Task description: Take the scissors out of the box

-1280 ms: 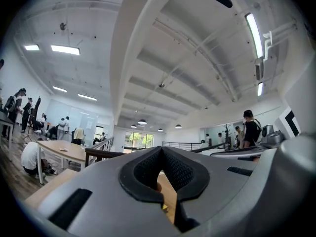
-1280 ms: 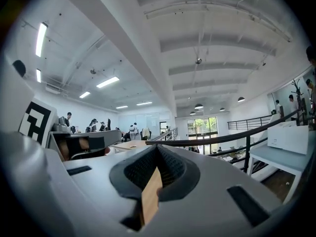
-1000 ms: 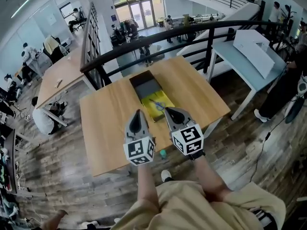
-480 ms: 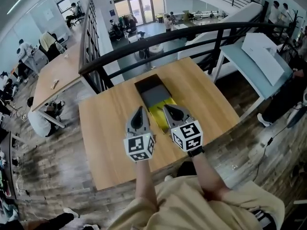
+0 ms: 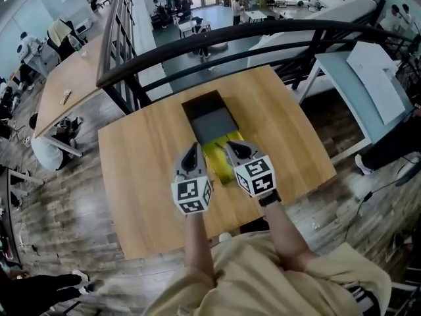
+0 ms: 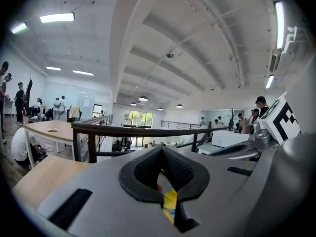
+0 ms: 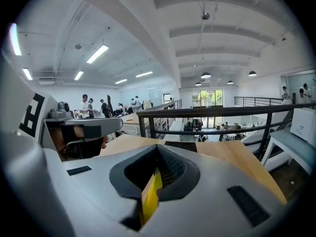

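Pale wood made up the tabletop point(image 5: 145, 176), with a black railing point(image 5: 197, 41) past its far edge and an open office floor beyond.

The left tongs point(image 5: 192, 153) had their jaws drawn together with nothing gripped, only a sliver of yellow showing through the slit behind the pads. The right tongs point(image 5: 234, 147) were likewise closed and empty. Both tips hung over the near end of the box point(image 5: 212, 120), which lay open and lengthwise away from the person, dark grey in its far half. Its near half had a yellow lining point(image 5: 220, 163). The scissors could not be made out clearly in any view (most likely they lay on that yellow lining, under or between the two tips).

Closed jaws could take nothing, so going down as they were would probably only jab the lining or shove the light box toward the far edge. The two tips also sat close together, so opening both at once might knock one against the other. Flat scissors on a smooth lining could easily skid out of a shallow pinch.

Both forearms point(image 5: 197, 242) reached out side by side from the body. The tongs pointed away and slightly downward, with their marker cubes point(image 5: 191, 196) turned up toward the head.
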`<state>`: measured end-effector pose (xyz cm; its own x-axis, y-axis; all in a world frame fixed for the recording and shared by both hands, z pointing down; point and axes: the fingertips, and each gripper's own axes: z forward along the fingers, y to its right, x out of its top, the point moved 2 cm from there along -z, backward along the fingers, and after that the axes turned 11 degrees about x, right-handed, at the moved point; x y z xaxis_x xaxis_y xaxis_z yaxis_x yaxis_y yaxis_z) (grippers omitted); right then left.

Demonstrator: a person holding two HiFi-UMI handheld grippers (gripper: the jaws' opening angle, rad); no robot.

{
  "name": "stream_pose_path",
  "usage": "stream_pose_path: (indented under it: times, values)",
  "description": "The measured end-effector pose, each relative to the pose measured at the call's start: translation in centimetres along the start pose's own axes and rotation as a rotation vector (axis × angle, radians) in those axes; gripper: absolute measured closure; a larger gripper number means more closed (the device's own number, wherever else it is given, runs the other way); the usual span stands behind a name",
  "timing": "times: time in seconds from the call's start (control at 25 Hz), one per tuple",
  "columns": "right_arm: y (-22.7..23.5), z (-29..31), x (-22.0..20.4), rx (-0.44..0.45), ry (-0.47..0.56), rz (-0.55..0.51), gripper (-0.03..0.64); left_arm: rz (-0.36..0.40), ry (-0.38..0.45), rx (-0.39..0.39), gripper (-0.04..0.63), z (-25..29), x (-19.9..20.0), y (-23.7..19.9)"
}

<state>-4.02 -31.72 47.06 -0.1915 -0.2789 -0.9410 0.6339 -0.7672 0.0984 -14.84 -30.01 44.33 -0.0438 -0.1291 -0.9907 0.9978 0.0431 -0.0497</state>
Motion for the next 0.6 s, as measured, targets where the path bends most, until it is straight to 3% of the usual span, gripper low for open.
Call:
stream_pose_path:
  times: [0.6]
  values:
    - [5.1, 7.1, -11.9, 0.114, -0.404, 0.037, 0.606, -0.037, -0.165, 0.015, 0.592, 7.8, -7.6, -1.1]
